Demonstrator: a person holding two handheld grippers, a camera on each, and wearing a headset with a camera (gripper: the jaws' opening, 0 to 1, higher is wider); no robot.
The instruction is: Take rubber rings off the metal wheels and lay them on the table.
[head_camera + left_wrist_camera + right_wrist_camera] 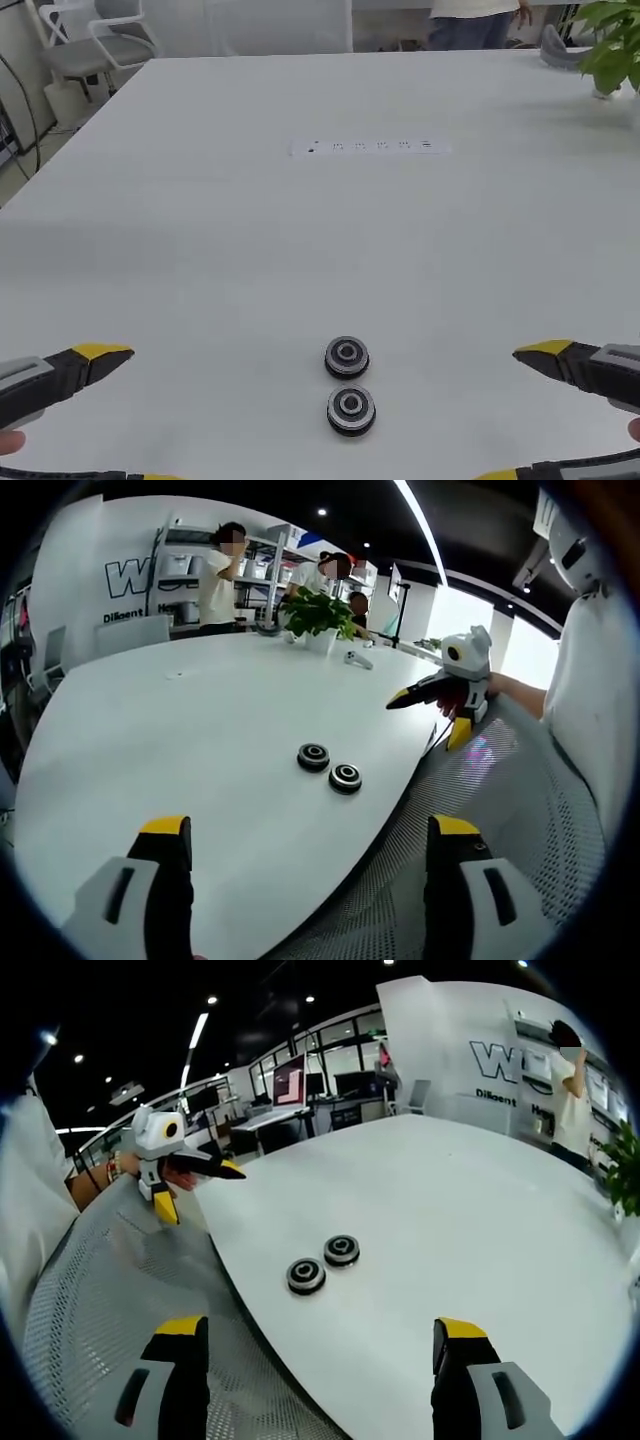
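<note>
Two small metal wheels with black rubber rings around them lie flat on the white table [300,230], close to its near edge. The farther wheel [347,358] [314,757] [341,1250] sits just behind the nearer wheel [351,410] [345,778] [305,1275]. My left gripper [130,415] [310,830] hovers open to the left of them, its yellow-tipped jaws wide apart and empty. On the other side my right gripper [510,415] [320,1328] is also open and holds nothing. Both grippers face the wheels without touching them.
A flush socket panel [370,147] sits in the middle of the table. A potted plant [610,45] stands at the far right corner and an office chair [95,40] at the far left. People stand beyond the far end.
</note>
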